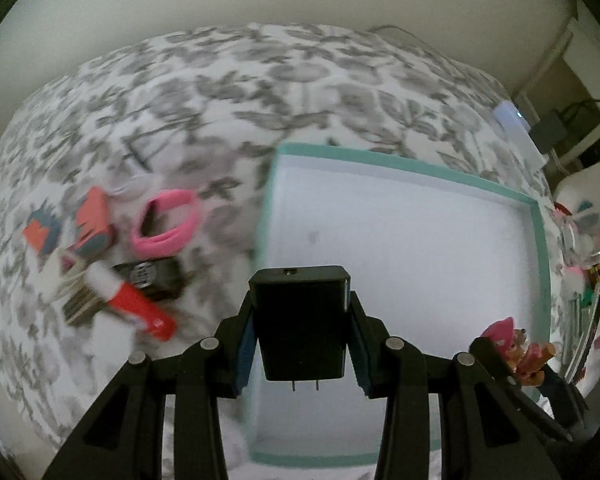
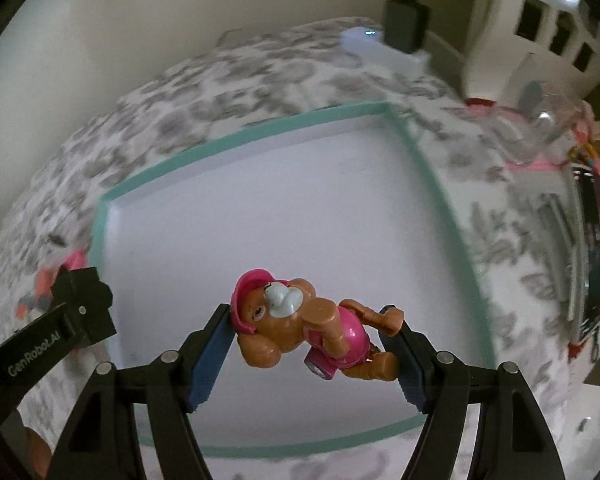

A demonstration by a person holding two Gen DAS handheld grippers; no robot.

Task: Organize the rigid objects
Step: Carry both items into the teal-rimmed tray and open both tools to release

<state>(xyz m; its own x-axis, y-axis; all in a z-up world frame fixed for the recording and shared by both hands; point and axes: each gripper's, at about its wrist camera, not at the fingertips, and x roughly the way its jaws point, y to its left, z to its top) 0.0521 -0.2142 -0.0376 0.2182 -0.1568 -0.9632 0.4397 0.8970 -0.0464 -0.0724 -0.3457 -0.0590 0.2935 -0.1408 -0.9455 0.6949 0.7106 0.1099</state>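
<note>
One black charger (image 1: 303, 326) clenched in left tool (image 1: 302, 344), one toy pup (image 2: 308, 326) gripped by right tool (image 2: 306, 354), one teal tray (image 1: 538, 248).

left hand-held gripper (image 1: 302, 334): clamped, pointing down | right hand-held gripper (image 2: 312, 336): clamped, pointing down

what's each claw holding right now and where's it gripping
Left claw: black plug-in charger, clamped by its two side faces, prongs toward the camera. Right claw: toy dog figure, pinched between its pink cap and its feet.

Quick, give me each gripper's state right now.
Left gripper: closed on the black charger, above the teal-rimmed box.
Right gripper: closed on the toy dog figure.
</note>
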